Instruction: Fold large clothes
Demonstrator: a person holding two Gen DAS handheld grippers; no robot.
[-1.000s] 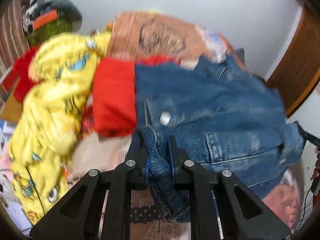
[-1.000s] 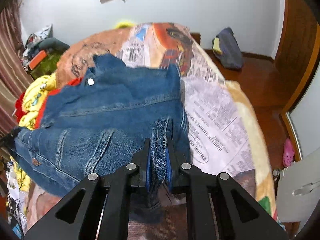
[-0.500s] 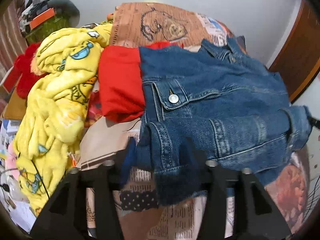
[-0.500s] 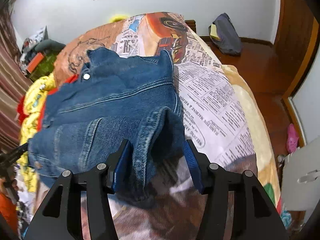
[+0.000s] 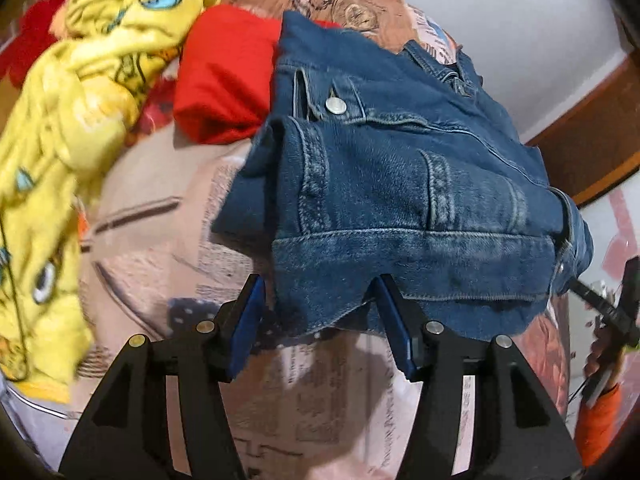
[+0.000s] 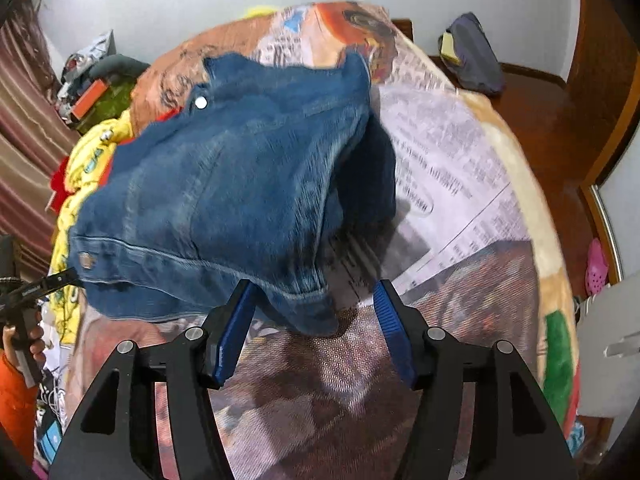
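A blue denim jacket (image 5: 400,168) lies folded on the bed, its hem toward me and a metal button on its chest pocket. It also shows in the right wrist view (image 6: 224,196). My left gripper (image 5: 320,300) is open, its blue pads either side of the jacket's near left hem corner, holding nothing. My right gripper (image 6: 314,304) is open around the near right hem corner, which hangs loose between the pads. The right gripper's tip shows at the right edge of the left wrist view (image 5: 616,300).
The bed has a newspaper-print blanket (image 6: 452,184). A red garment (image 5: 224,80) and a yellow cartoon blanket (image 5: 60,132) lie left of the jacket. A dark bag (image 6: 472,56) sits on the wooden floor beyond the bed, with clutter by the striped curtain (image 6: 24,140).
Both grippers were shut on the jacket's hem a second ago. They opened, let the denim drop onto the bed, and drew back a little.
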